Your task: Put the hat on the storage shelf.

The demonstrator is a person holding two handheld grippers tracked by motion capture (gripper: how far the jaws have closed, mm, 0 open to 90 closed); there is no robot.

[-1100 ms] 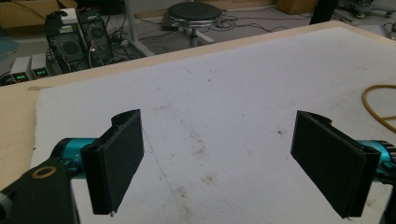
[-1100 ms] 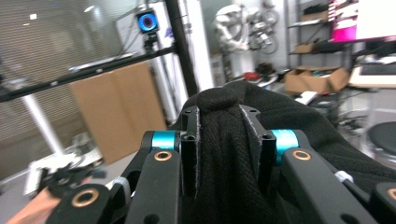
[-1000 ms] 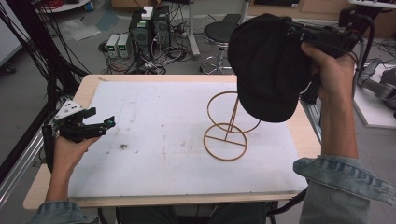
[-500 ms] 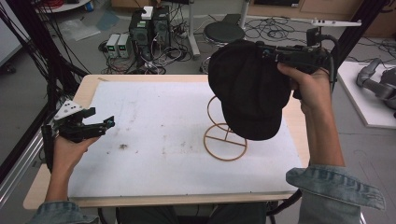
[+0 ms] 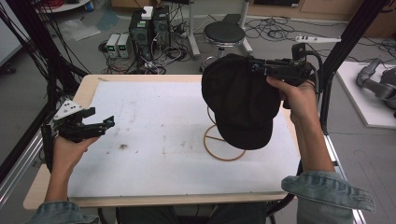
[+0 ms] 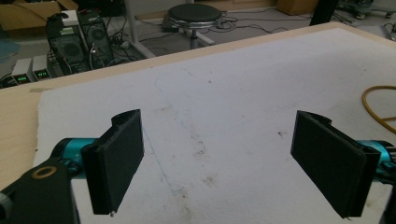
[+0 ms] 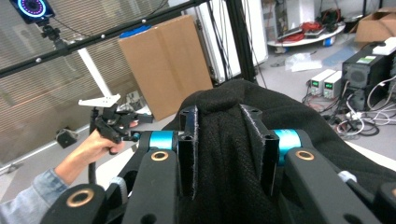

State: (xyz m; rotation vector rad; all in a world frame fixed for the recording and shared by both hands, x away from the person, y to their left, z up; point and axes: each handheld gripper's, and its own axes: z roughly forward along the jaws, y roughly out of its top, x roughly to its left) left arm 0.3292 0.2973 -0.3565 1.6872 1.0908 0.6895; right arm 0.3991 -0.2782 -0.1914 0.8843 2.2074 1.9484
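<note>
High view, black cap [image 5: 240, 100]: hangs from the right gripper [image 5: 261, 67], directly over the wire hat stand [image 5: 224, 144]; the crown faces up and away, the brim points down toward the stand's base ring.
High view, key relation: the stand's upper loop sits behind and below the cap; the cap's long axis runs top to bottom, roughly in line with the stand.
High view, right hand [image 5: 296, 95]: raised above the table's [image 5: 154, 186] right side, gripper held level and pointing toward the left. This hand is the nearer one to the stand.
High view, left gripper [image 5: 91, 127]: rests low at the table's left edge, well apart from the stand.
Left gripper view, jaws: stand wide apart with nothing between them; the white table cover lies ahead, with a yellow arc of the stand's ring at the right edge.
Right gripper view, jaws: clamped close together on a fold of the cap's black fabric.
Right gripper view, background: left hand [image 7: 95, 144] with its gripper, farther off.
</note>
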